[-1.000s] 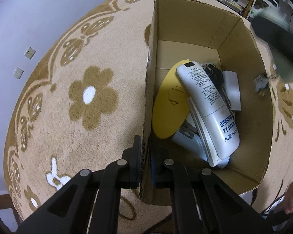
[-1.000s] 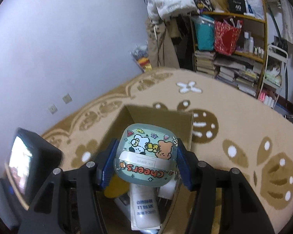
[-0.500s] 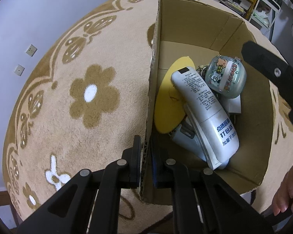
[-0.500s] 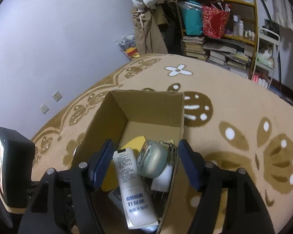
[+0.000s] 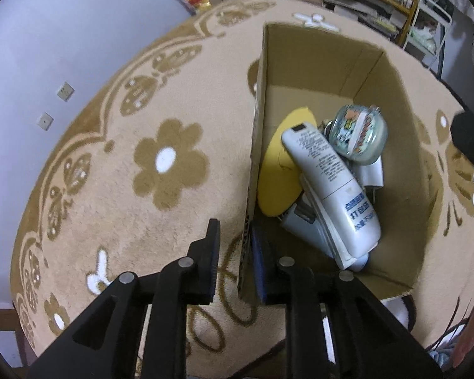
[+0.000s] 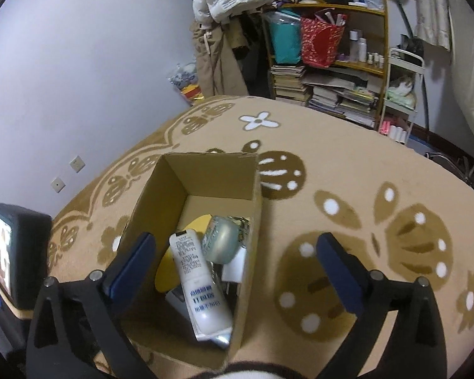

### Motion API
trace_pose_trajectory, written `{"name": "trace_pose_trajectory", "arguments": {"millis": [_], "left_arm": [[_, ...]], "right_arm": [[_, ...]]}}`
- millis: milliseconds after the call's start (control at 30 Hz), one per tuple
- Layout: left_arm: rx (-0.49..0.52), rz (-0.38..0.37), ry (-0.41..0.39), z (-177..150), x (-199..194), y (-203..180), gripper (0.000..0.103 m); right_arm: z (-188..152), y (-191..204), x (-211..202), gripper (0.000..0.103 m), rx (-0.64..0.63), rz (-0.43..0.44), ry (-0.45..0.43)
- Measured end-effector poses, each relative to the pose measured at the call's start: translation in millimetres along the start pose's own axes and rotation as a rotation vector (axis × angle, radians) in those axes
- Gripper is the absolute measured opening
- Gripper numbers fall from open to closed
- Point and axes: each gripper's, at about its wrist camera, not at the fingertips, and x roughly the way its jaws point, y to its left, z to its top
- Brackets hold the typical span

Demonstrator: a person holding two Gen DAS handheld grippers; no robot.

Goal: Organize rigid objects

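Both wrist cameras are looking steeply down, close above, sharing the cardboard box [image 5: 315, 63] [image 6: 161, 195] on the rug [image 5: 142, 126] [image 6: 363, 173].

Open cardboard box [image 5: 312, 63] on carpet, holding white tube [image 5: 331, 189], yellow disc [image 5: 278, 180], round cartoon-printed tin [image 5: 358, 135] tilted on top.

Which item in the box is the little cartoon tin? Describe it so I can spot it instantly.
Find the open cardboard box on the tan flowered rug. Inside, atop the pile toward its far end, beside the long white tube and the yellow disc, sits the tin. It alone is rounded, pale green, with cartoon animals printed on it.
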Motion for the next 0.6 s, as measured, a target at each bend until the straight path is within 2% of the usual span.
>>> {"name": "trace_pose_trajectory", "arguments": {"millis": [100,233,300,467,600], "left_arm": [[0.015,0.021,-0.058,-4.7,-17.4,-1.3,0.025],[0.025,-0.026,-0.104,-10.3,-30.2,-6.1,0.053],[0.036,-0.021,-0.13,-13.7,-36.7,-9.3,0.061],[0.014,-0.027,-0.193,-22.7,-58.0,-5.7,0.092],[-0.037,-0.049,-0.268,-29.8,-78.6,2.0,0.096]], "right_arm": [[-3.6,-1.6,-14.0,0.103,-0.013,-0.017,-0.01],[-8.7,-5.0,-30.3,0.103,-0.023,-0.048,-0.027],[-10.4,-8.6,-37.6,0.103,-0.015,-0.055,-0.027],[-19.2,-14.9,-57.1,0.103,-0.006,-0.087,-0.051],[-25.6,-23.4,-73.5,0.103,0.016,-0.109,-0.075]]}}
